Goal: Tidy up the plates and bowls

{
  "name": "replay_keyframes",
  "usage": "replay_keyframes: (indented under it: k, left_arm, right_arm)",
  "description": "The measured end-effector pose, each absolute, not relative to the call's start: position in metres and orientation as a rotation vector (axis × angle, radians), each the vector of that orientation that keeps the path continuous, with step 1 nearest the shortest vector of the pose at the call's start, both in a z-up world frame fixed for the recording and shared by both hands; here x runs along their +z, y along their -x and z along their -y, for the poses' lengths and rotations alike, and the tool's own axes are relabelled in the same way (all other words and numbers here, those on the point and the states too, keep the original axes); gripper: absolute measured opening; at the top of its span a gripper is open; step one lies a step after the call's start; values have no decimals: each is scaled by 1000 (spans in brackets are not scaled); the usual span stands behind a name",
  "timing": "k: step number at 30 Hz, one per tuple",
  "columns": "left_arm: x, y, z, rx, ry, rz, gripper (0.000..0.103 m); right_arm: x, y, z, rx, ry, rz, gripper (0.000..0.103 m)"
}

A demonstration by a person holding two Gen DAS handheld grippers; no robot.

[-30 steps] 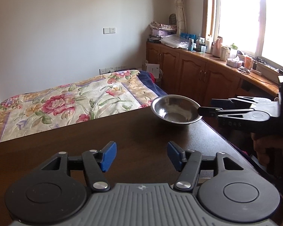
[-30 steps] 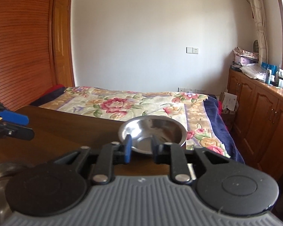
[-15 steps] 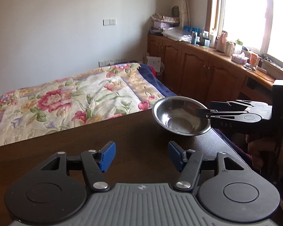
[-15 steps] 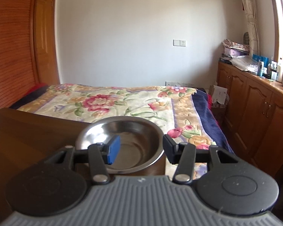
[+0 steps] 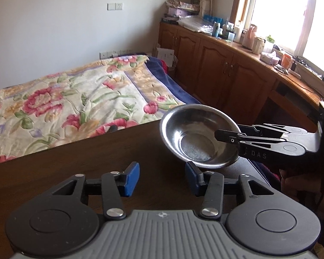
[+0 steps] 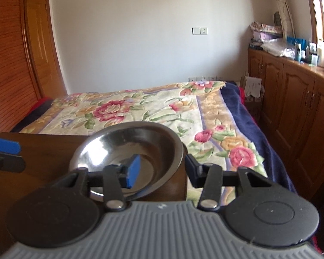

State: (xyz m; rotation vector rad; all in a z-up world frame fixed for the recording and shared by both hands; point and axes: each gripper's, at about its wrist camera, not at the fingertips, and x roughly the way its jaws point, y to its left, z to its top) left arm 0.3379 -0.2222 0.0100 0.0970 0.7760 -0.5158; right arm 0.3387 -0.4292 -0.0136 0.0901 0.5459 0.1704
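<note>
The left gripper [image 5: 162,180] is closing on nothing over the table [image 5: 75,161]. The steel bowl [image 5: 196,137] sits at the table's corner. Only the left view shows "DAS" on the right gripper [image 6: 159,172], whose closing jaws straddle the bowl's rim without pressing it.

The bowl [image 5: 197,137] is shiny silver steel on a dark brown table [image 5: 75,161]. Behind, the bedspread [image 5: 75,99] shows pink flowers on cream, edged navy.
</note>
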Motion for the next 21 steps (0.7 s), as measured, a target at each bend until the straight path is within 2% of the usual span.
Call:
replay_keyframes:
  k: [9, 17, 19, 20, 21]
  left_arm:
    - [4, -360, 237, -533, -91, -824, 40]
    - [-6, -370, 238, -517, -74, -862, 34]
    - [-7, -371, 238, -513, -76, -870, 29]
    - [-8, -372, 238, -511, -79, -878, 20]
    - [-8, -372, 238, -510, -79, -888, 16]
  right_arm:
    - [-13, -342, 430, 193, -112, -568, 29]
    - [-14, -341, 429, 220, -125, -578, 24]
    - [-14, -340, 428, 230, -124, -580, 21]
    - [-14, -340, 428, 233, -124, -581, 21]
    - [-14, -339, 427, 237, -123, -583, 20]
